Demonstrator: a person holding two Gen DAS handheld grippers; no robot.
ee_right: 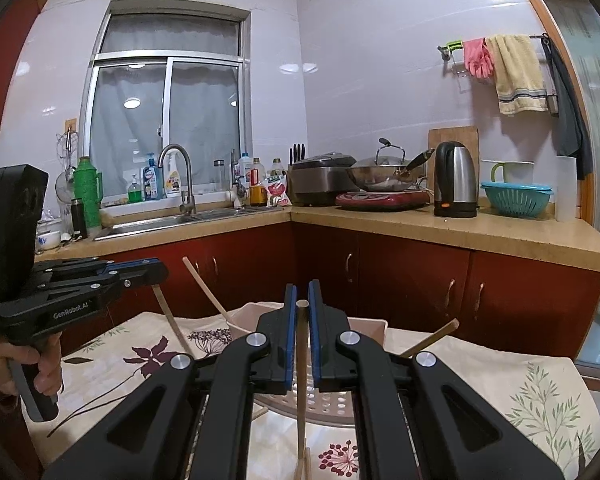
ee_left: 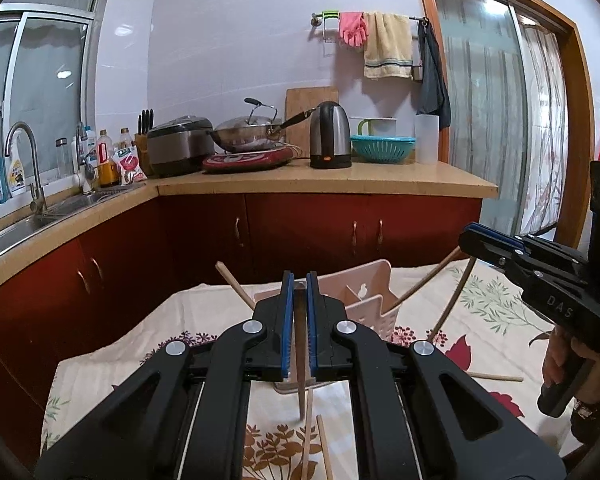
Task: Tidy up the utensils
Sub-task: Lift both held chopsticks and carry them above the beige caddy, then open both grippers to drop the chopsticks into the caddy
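Left wrist view: flowered tablecloth (ee_left: 496, 320) covers the table; landmark is the pink utensil holder (ee_left: 366, 300) standing on it. Left gripper (ee_left: 299, 300), just in front of the holder, is pinched on one wooden chopstick (ee_left: 300, 380), held nearly upright, lower end hanging above the cloth. Right gripper (ee_left: 470, 236), right of the holder, is pinched on another chopstick (ee_left: 450, 304), slanting down toward the cloth. Two chopsticks lean out of the holder (ee_left: 234, 284) (ee_left: 428, 278). Loose chopsticks lie on the cloth in front of the holder (ee_left: 324, 446) and to its right (ee_left: 496, 377).
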